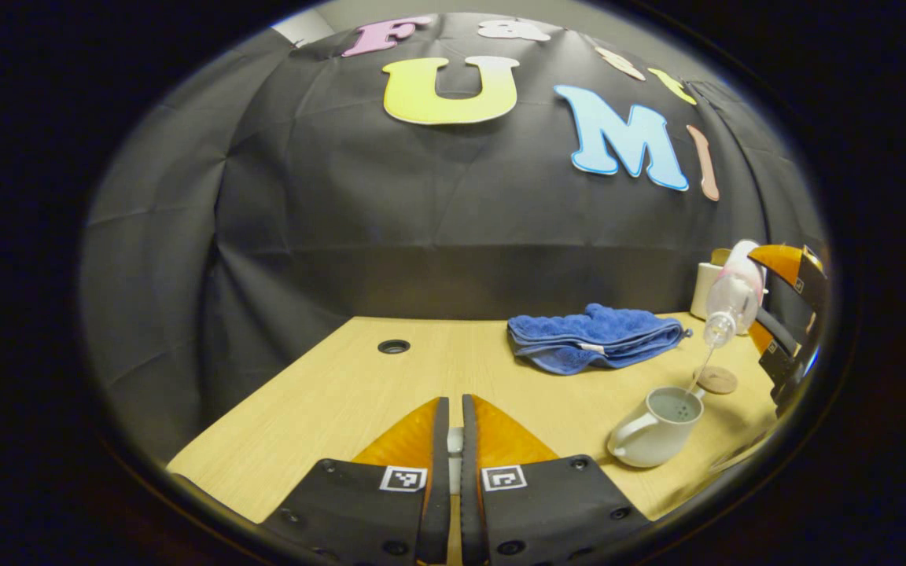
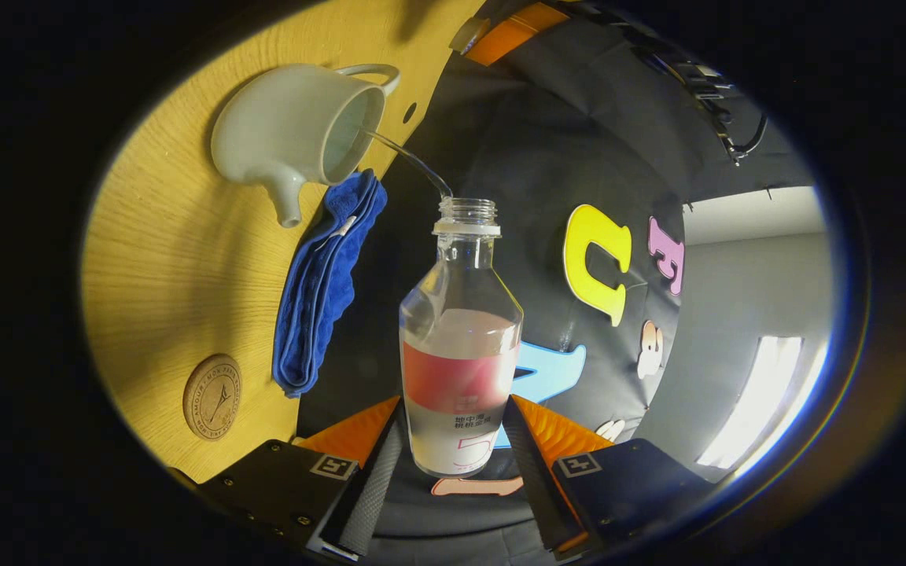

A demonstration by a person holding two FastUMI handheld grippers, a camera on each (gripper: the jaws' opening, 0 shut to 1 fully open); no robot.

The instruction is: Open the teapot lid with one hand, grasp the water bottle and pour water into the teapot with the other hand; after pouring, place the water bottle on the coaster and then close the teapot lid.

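Note:
The white teapot [image 1: 657,428] stands lidless on the wooden table [image 1: 327,401], at the right in the left gripper view. My right gripper [image 2: 457,405] is shut on the clear water bottle [image 2: 461,346], tilted mouth-down over the pot. A thin stream of water [image 2: 414,161] runs from the bottle into the teapot [image 2: 296,134]. My left gripper [image 1: 455,402] is held off to the pot's left, shut on a small white piece, the teapot lid [image 1: 455,448], mostly hidden between the fingers. The round wooden coaster [image 1: 716,380] lies just behind the teapot, bare.
A folded blue towel [image 1: 594,338] lies at the back of the table, beside the coaster [image 2: 213,397]. A white container [image 1: 705,287] stands at the back right corner. A cable hole [image 1: 394,346] sits at the back left. The black cloth wall rises behind the table.

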